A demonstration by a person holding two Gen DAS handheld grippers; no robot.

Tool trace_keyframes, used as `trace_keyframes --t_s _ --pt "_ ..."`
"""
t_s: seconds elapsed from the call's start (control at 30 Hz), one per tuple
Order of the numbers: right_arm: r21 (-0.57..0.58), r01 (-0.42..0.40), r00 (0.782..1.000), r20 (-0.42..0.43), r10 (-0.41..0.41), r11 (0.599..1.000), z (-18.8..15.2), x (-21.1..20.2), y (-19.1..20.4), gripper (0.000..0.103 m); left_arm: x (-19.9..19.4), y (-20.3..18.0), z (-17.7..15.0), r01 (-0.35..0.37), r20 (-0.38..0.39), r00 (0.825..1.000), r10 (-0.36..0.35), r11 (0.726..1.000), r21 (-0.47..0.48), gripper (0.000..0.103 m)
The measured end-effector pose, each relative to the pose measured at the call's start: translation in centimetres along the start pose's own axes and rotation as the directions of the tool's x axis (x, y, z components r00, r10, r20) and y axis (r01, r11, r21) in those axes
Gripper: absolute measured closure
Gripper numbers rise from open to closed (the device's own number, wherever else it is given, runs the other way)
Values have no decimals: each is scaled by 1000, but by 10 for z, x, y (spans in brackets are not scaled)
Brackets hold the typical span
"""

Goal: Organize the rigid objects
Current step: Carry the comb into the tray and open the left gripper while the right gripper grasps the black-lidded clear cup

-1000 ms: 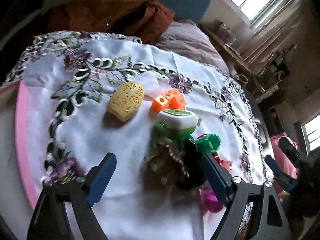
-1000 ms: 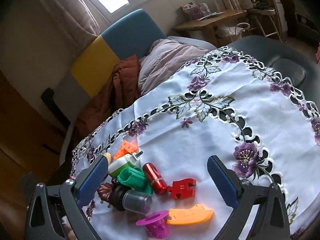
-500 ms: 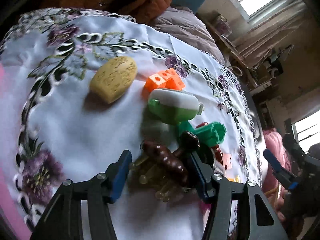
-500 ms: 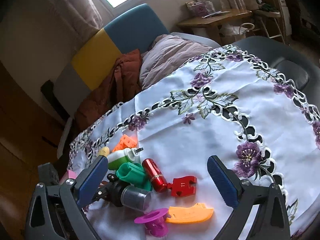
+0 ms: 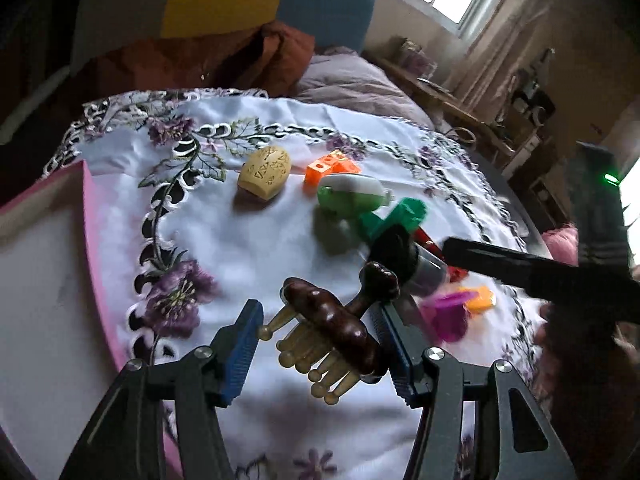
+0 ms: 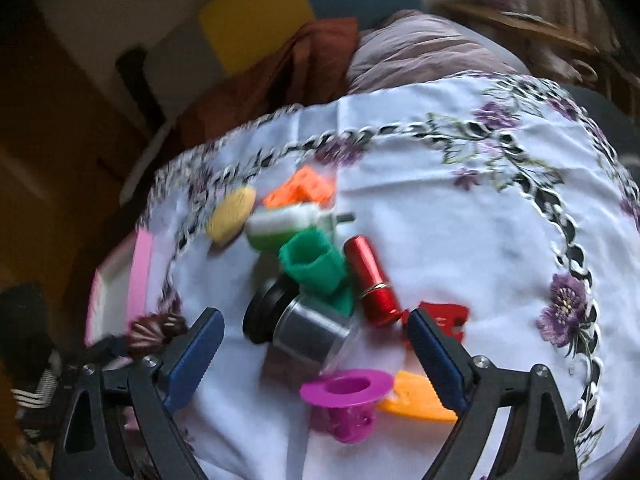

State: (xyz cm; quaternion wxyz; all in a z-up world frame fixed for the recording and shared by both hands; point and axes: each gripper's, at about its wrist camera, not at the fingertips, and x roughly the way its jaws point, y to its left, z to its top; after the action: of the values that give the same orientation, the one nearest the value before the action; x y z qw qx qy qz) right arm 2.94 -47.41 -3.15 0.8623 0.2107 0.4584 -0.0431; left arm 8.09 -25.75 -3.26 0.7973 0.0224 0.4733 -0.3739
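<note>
My left gripper is shut on a dark brown wooden massager with amber prongs and holds it lifted above the white embroidered tablecloth. My right gripper is open and empty, over a black-capped clear jar and a magenta cup. On the cloth lie a yellow carved block, an orange brick, a green-and-white bottle, a green piece, a red lipstick tube, a red clip and an orange comb-like piece.
A pink-rimmed white tray lies at the table's left edge; it also shows in the right wrist view. A sofa with brown and mauve cloths stands behind the table. The right gripper's arm reaches in from the right.
My left gripper has closed on the massager and lifted it back toward the tray side. My right gripper has dropped and moved in over the jar and cup.
</note>
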Motion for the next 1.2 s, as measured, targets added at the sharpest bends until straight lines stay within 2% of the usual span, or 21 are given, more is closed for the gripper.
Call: trace_keyframes --t_s 0.13,0.27,0.3,0.33,0.37,0.4,0.5,0.6,0.73,0.9,0.97,1.03,1.1,1.2 --pt "-132 54 998 -34 -59 990 -1 10 24 8 -18 4 -10 9 12 1000 -9 1000 -3 44" --pt "-274 136 986 -61 -158 952 -1 29 45 8 -36 17 -21 25 26 999 -24 999 -47 44" --pt "-306 148 982 -71 -178 940 -2 36 49 11 -41 19 -23 24 30 999 -22 998 -57 44" --pt "-326 152 979 -80 -188 933 -2 41 51 17 -47 23 -25 29 36 999 -27 997 -68 44" --pt "-344 163 975 -89 -206 925 -4 47 52 30 -55 30 -27 34 51 998 -30 996 -83 44" --pt "-360 173 972 -88 -218 917 -6 50 54 33 -62 35 -29 27 66 998 -21 995 -95 44" --pt "-382 155 978 -71 -196 911 -10 49 59 42 -79 57 -36 -19 97 995 31 992 -123 44" --pt "-376 139 980 -79 -181 916 -11 48 59 42 -93 91 -40 -91 113 987 111 982 -166 44" --pt "-350 115 983 -91 -156 930 -8 50 58 42 -97 147 -39 -207 87 969 233 949 -237 44" --pt "-344 110 984 -97 -151 933 -8 51 58 42 -88 203 -26 -300 56 942 331 906 -297 44" --pt "-344 108 984 -99 -150 933 -8 51 57 42 -85 220 -19 -304 58 939 339 897 -322 44" --pt "-352 109 983 -98 -153 930 -10 52 58 42 -81 231 -12 -332 53 927 370 880 -338 44" --pt "-363 112 983 -96 -157 925 -11 53 60 43 -74 237 -4 -344 49 924 378 881 -325 44" --pt "-381 115 982 -94 -163 917 -13 54 63 43 -71 243 5 -375 52 910 411 871 -319 43"
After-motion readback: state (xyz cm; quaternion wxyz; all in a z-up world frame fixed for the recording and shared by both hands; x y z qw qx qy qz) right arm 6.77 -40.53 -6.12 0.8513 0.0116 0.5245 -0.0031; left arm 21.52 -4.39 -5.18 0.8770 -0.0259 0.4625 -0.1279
